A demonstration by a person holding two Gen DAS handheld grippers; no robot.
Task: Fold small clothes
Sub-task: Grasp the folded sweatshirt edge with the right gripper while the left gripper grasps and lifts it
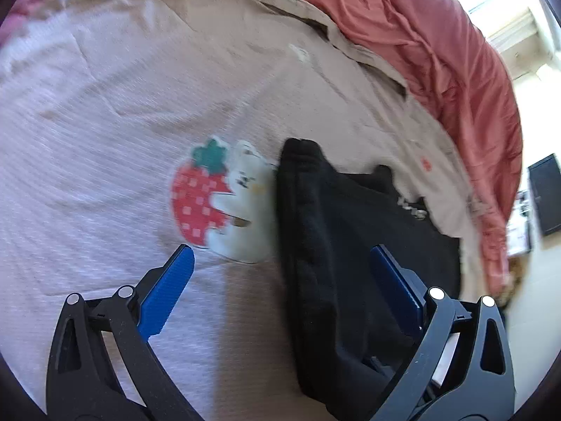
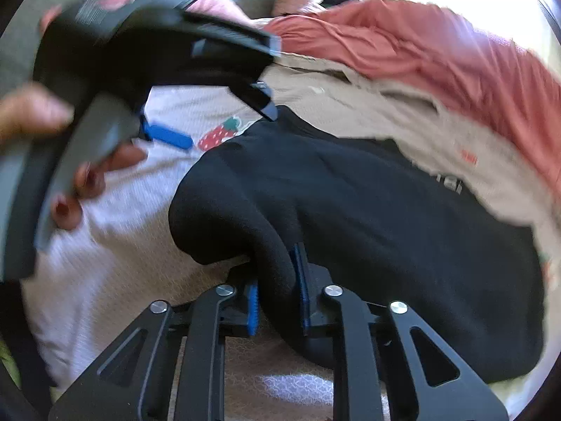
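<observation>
Right gripper (image 2: 277, 294) of mine is pinched tight on a rolled fold of the black garment (image 2: 368, 217), whose bulk spreads from my pads toward one and two o'clock. Left gripper (image 1: 280, 280) hangs wide open and holds nothing; the same garment's edge runs between its blue fingers (image 1: 168, 291), from six up to twelve o'clock. At ten o'clock lies the strawberry patch (image 1: 200, 203) on a white cover (image 1: 87, 147); a coral blanket (image 1: 438, 52) is bunched at one o'clock.
</observation>
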